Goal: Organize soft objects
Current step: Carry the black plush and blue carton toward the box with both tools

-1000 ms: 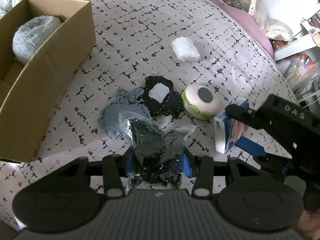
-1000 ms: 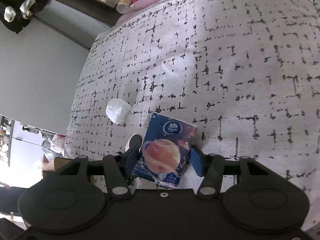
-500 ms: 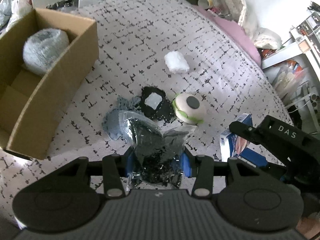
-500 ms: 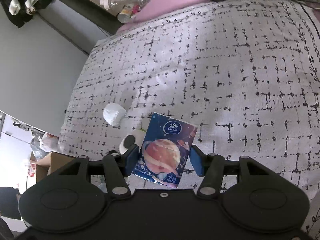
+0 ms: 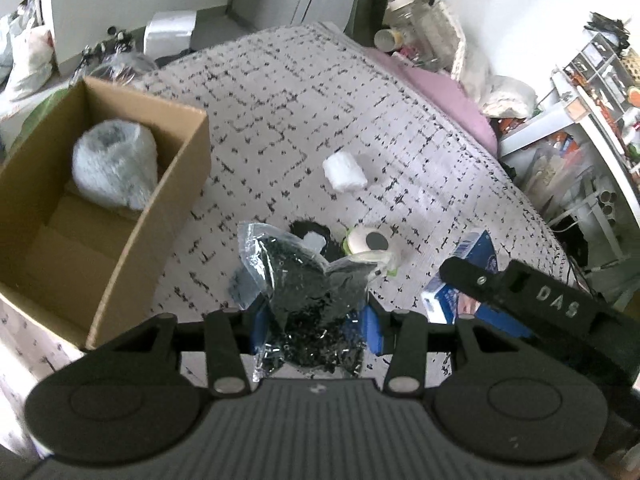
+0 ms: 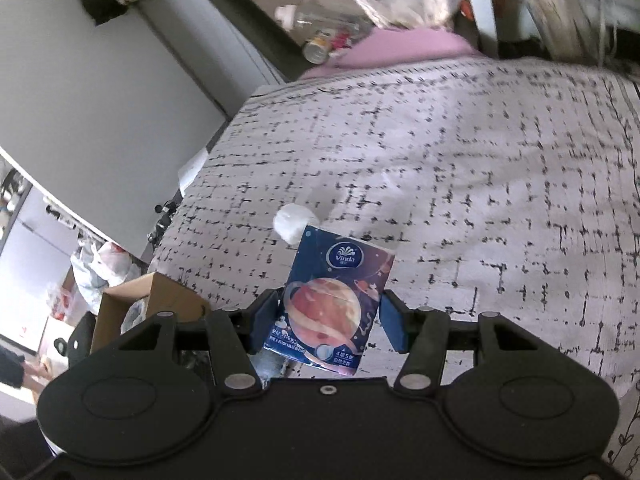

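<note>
We carry both loads to box (image 5: 132, 216) at 10 o'clock: left tool (image 5: 316, 320) clamps bag (image 5: 308, 292), right tool (image 6: 328, 320) clamps tissue pack (image 6: 332, 304); clear rim, release low beside grey plush (image 5: 116, 168).

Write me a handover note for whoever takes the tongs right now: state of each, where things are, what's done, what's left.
Left tongs: shut on a clear bag of dark bits, held above the bed.
Right tongs: shut on a blue tissue pack, also off the bed.
Done: a grey fluffy roll lies in the cardboard box.
Left: both held things probably go into the box. On the bed: white wad, round cream and green toy, black cloth, blue-grey cloth.
</note>
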Action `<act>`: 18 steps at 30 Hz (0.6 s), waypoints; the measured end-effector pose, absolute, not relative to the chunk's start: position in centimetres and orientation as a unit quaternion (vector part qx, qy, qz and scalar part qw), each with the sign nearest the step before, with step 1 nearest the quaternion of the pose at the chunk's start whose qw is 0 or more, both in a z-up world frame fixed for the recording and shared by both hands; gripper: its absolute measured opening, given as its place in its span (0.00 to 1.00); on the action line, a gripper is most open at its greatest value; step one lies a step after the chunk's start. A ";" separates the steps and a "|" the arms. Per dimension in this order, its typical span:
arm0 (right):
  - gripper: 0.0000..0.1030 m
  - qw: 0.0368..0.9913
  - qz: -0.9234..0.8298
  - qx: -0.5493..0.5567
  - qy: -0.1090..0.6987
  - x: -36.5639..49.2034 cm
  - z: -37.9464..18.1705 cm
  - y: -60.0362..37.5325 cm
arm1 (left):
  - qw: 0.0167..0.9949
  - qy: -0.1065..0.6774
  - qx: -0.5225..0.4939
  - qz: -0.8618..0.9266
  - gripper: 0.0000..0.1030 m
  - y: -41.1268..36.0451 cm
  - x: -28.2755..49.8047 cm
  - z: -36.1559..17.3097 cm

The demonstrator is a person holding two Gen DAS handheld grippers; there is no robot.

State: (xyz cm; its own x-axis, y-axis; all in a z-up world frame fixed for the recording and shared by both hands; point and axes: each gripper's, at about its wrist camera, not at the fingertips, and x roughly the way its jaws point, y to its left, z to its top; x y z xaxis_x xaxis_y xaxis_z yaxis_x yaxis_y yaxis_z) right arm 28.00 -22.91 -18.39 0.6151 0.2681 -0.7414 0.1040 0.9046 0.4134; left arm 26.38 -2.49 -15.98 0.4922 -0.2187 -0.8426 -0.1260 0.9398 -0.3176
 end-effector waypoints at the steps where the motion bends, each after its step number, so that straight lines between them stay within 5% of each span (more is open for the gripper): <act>1: 0.53 0.876 0.050 0.207 0.432 27.9 -18.3 -22.6 | 0.848 0.501 -0.169 -0.030 0.44 -2.2 26.3 -15.7; 18: 0.53 0.906 0.098 0.135 0.389 27.0 -17.2 -16.9 | 0.863 0.485 -0.137 -0.026 0.44 5.3 26.6 -14.1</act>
